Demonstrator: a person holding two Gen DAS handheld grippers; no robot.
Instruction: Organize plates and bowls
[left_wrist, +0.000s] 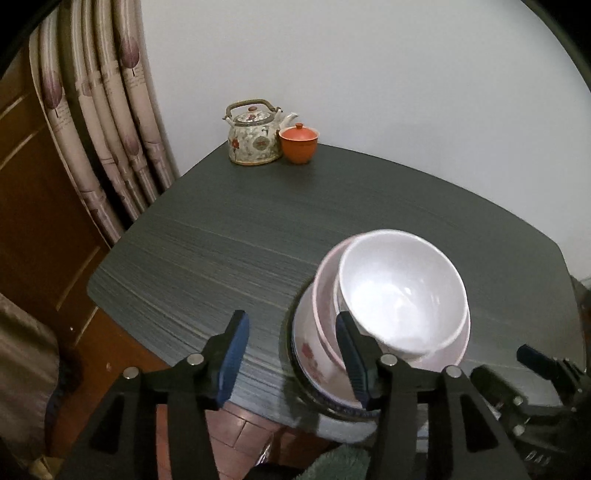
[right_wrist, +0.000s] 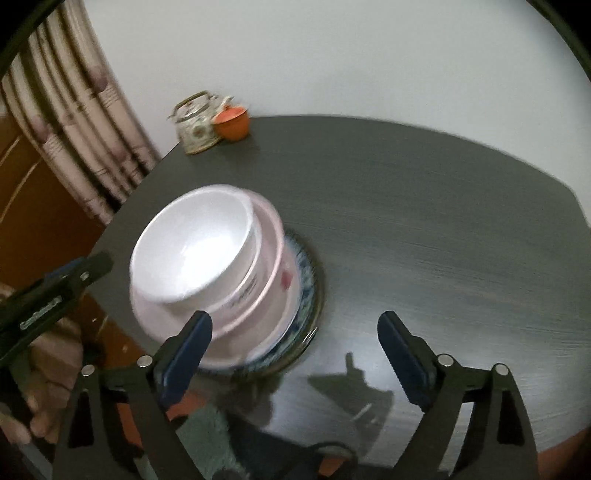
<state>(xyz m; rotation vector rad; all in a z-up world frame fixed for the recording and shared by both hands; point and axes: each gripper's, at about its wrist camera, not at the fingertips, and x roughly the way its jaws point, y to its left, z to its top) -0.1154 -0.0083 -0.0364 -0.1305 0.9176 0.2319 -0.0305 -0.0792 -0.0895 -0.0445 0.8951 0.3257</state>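
Both tongs stand wide open and hold nothing: the left tongs (left_wrist: 293, 356) reach in at the table's (left_wrist: 221, 236) near edge, their right finger just in front of the stack, while the right tongs (right_wrist: 295, 354) hang over bare tabletop to the stack's right. At that edge a white bowl (left_wrist: 402, 291) sits tilted inside a pink bowl (left_wrist: 325, 314), both resting on a blue-rimmed plate (left_wrist: 314, 369). Far back, by the wall, a teapot (left_wrist: 255, 134) touches an orange cup (left_wrist: 298, 144).

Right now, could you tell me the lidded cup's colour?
The lidded cup is orange-red, clearest in the left wrist view.
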